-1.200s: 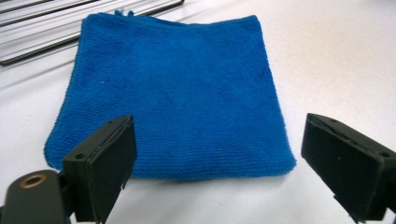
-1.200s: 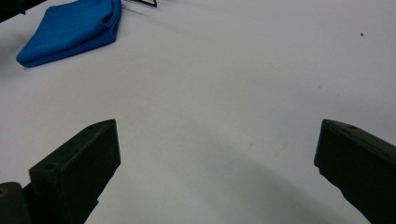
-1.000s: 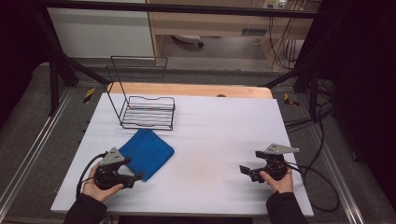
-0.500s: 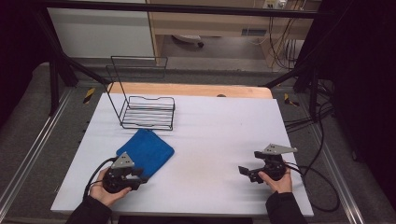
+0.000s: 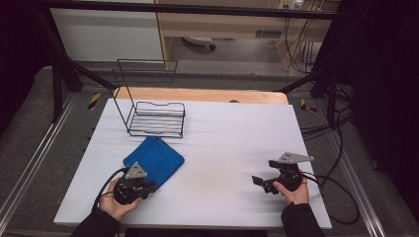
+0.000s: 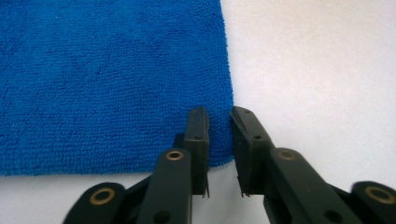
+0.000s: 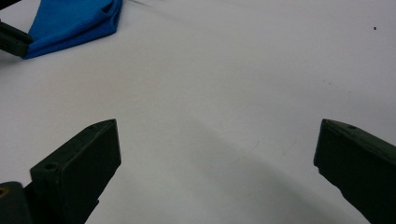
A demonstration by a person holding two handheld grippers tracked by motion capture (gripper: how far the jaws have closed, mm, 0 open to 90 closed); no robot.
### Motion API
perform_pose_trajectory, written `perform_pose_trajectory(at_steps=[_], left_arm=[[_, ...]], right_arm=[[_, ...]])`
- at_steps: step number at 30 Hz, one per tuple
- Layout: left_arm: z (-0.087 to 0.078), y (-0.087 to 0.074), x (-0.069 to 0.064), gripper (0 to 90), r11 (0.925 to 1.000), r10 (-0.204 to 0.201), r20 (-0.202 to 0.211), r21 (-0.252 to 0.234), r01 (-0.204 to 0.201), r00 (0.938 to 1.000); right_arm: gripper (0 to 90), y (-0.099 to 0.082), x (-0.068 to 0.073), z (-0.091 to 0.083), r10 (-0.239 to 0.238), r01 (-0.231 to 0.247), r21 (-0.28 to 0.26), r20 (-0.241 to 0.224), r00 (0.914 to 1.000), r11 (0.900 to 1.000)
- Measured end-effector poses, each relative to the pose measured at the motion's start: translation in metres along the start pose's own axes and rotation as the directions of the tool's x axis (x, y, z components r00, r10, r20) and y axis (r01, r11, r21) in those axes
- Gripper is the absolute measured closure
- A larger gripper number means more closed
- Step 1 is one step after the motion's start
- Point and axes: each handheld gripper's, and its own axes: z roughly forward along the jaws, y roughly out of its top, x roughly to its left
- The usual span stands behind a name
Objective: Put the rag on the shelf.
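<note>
A folded blue cloth [image 5: 155, 159] lies flat on the white table [image 5: 232, 133], left of the middle. My left gripper [image 5: 148, 186] is at the cloth's near corner. In the left gripper view its jaws [image 6: 219, 116] have just been closing and stand a narrow gap apart. The cloth's corner [image 6: 107, 79] lies between them, still flat and unwrinkled. My right gripper [image 5: 259, 182] rests near the table's front right, pointing left, wide open [image 7: 217, 140] over bare table. The cloth [image 7: 74, 21] appears far off in the right gripper view.
A black wire rack [image 5: 155, 118] stands at the back left of the table, just behind the cloth. A wooden board [image 5: 197, 95] runs along the far edge. Cables trail from both grippers off the front and right edges.
My left gripper has moved right to the cloth's near corner and its jaws have narrowed around it. The right gripper has stayed put.
</note>
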Motion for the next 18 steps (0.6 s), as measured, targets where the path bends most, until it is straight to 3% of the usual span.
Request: perform_pose_trajectory(at_steps=[7, 11, 18], left_arm=[[0.000, 0.002, 0.002, 87.9, 0.9999, -0.013, 0.014, -0.005, 0.013, 0.9998], [-0.004, 0.005, -0.001, 88.5, 0.9985, -0.030, 0.045, -0.044, 0.032, 0.9985], [-0.001, 0.018, -0.021, 88.5, 0.9956, -0.038, 0.108, -0.082, 0.047, 0.9934]], right_arm=[[1.3, 0.000, 0.000, 0.000, 0.002, -0.002, 0.000, -0.002, 1.0000, 1.0000], [1.4, 0.000, 0.000, -0.001, 0.001, -0.001, 0.000, -0.005, 1.0000, 1.0000], [1.7, 0.001, 0.000, 0.000, 0.005, -0.005, -0.001, -0.008, 1.0000, 1.0000]])
